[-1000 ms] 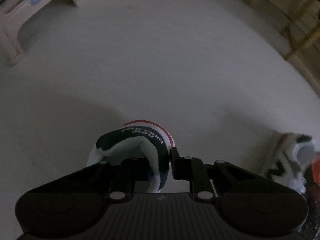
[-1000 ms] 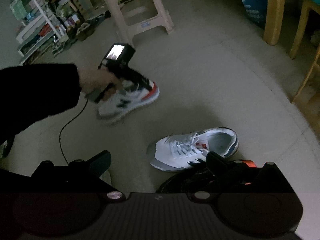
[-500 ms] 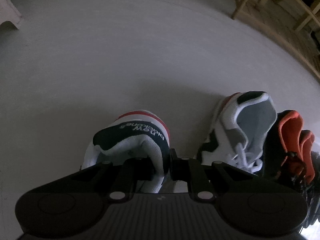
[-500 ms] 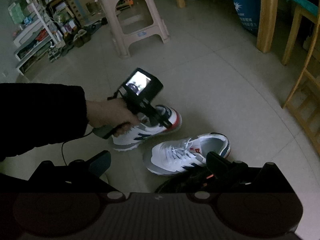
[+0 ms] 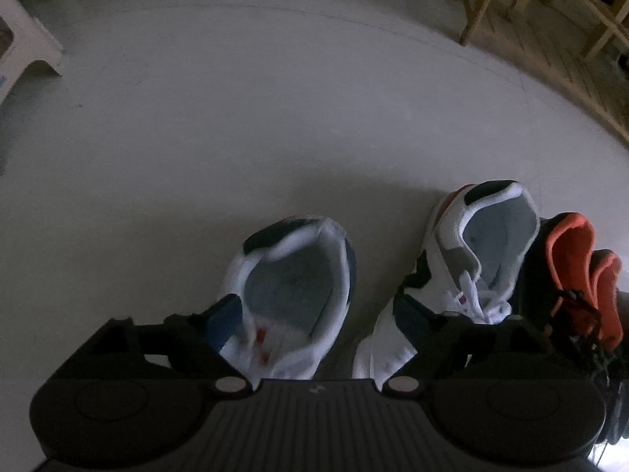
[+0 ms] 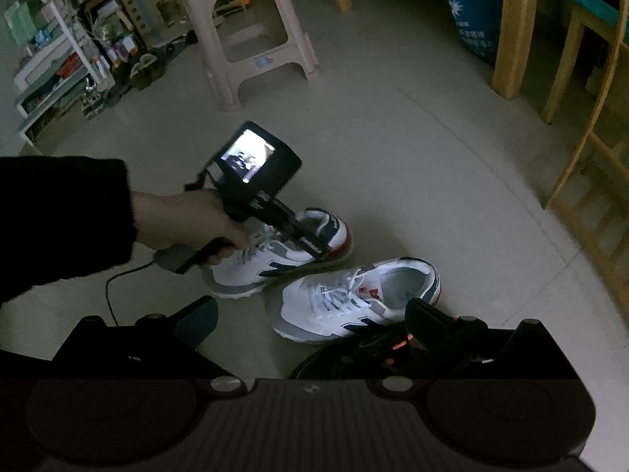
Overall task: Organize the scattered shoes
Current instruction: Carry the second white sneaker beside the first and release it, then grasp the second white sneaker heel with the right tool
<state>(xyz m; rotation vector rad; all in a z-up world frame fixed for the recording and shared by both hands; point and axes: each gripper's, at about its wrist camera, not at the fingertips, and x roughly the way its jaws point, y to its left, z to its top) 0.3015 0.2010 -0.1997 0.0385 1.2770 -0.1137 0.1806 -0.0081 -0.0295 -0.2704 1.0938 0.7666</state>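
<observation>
Two white sneakers with navy and red trim stand side by side on the floor. My left gripper (image 5: 318, 314) hovers over the left sneaker (image 5: 291, 287); its jaws are opening and stand wide. The sneaker's heel lies between the pads, which do not press it. The matching sneaker (image 5: 471, 259) sits just to its right, and black shoes with orange lining (image 5: 570, 267) lie beyond it. In the right wrist view a hand holds the left gripper (image 6: 314, 244) above the far sneaker (image 6: 271, 263). My right gripper (image 6: 312, 322) stands open and empty above a black shoe (image 6: 354, 354), near the closer sneaker (image 6: 354, 299).
A beige plastic stool (image 6: 251, 39) stands farther back on the floor. Cluttered shelves (image 6: 59, 59) line the left side. Wooden chair legs (image 6: 511, 39), a wooden frame (image 6: 589, 181) and a blue bag (image 6: 471, 11) are on the right. A cable (image 6: 114, 287) trails from the left gripper.
The left gripper carried the sneaker by its heel collar across to beside the matching sneaker, then its jaws spread and let go. The right gripper stayed in place.
</observation>
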